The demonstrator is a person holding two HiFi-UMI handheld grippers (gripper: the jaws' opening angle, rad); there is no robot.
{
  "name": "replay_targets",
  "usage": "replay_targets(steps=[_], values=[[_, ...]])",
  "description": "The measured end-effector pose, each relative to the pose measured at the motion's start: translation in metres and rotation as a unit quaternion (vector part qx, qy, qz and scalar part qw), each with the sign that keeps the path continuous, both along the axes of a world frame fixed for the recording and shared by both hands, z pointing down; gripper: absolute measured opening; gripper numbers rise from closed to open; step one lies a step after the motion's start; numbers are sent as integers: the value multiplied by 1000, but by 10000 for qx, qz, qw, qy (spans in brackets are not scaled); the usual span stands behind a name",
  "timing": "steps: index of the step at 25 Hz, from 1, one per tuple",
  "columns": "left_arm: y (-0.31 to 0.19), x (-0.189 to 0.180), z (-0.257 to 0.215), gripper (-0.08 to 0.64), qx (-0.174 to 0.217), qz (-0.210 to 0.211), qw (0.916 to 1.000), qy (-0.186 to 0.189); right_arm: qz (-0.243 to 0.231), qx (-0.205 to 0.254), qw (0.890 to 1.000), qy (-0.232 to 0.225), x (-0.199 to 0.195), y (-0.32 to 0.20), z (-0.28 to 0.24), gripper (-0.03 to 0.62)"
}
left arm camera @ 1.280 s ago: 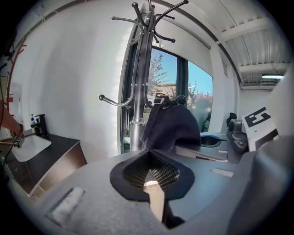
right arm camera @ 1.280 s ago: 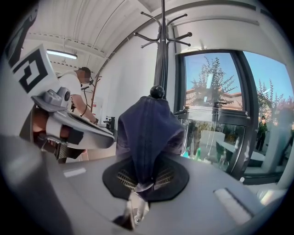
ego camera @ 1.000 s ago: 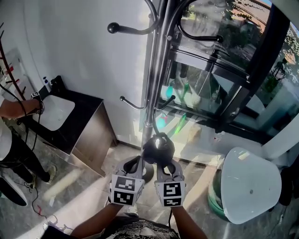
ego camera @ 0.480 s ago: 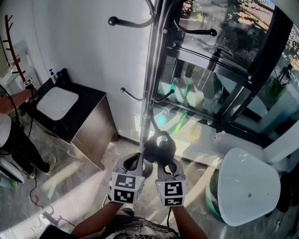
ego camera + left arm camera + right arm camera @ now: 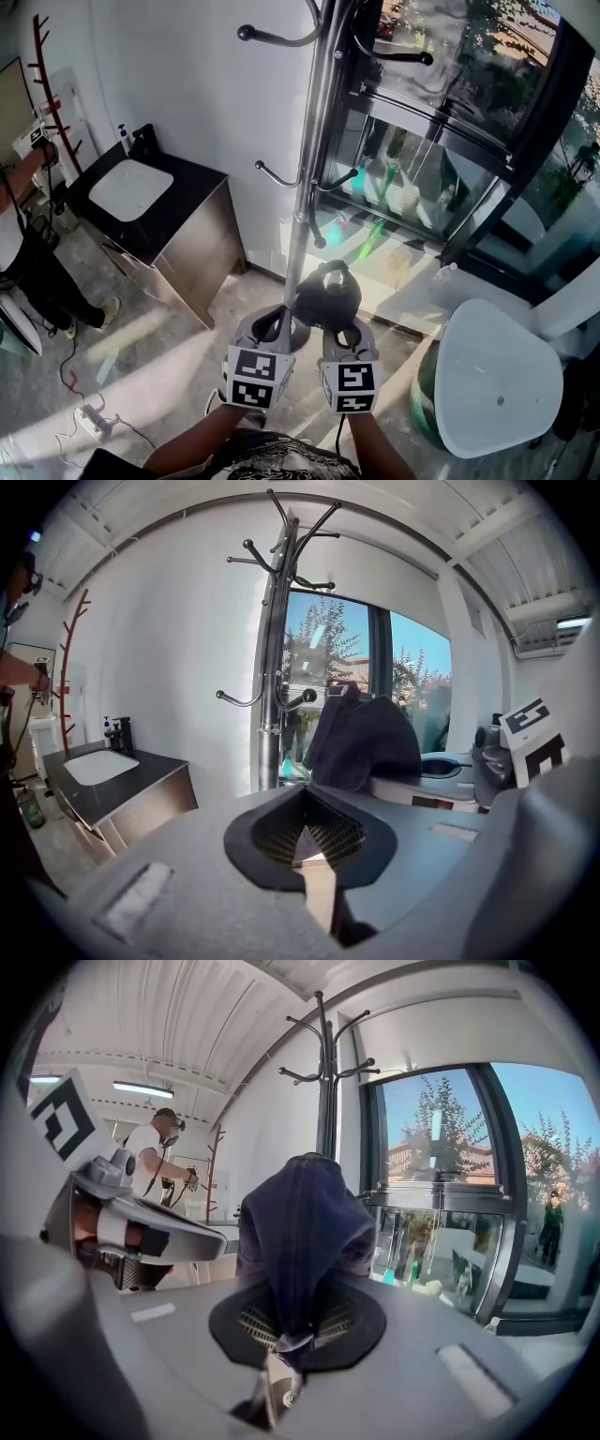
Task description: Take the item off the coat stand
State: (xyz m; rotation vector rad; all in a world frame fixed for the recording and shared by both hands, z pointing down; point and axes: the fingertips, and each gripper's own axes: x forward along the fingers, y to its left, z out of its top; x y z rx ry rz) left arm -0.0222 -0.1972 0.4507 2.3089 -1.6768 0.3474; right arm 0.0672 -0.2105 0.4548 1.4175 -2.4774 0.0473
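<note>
— "So, is it off yet?"

— "Looks so. The dark navy cloth item (image 5: pixel 298 1241) sits low in the middle of the head view. It's apart from the tall chrome coat stand (image 5: pixel 314 169) and pinched in the right gripper (image 5: pixel 281 1340)."

— "And the left gripper (image 5: pixel 305 841)?"

— "Clenched on nothing, just beside it. I'd say the lift-off is done. Next comes carrying it away, with a firm grip and the cloth kept off the lower hooks."

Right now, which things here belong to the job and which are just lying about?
Job: cloth, clamped in right gripper; coat stand; left gripper, shut on nothing.
Lying about: sink cabinet; power strip; red rack.
</note>
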Motion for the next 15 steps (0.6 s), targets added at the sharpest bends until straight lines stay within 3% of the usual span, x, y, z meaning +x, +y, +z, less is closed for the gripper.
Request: replay_targets(steps=[15], values=[[44, 14, -3, 2, 110, -240, 9996, -39, -227, -42, 9997, -41, 18, 48, -9, 20]])
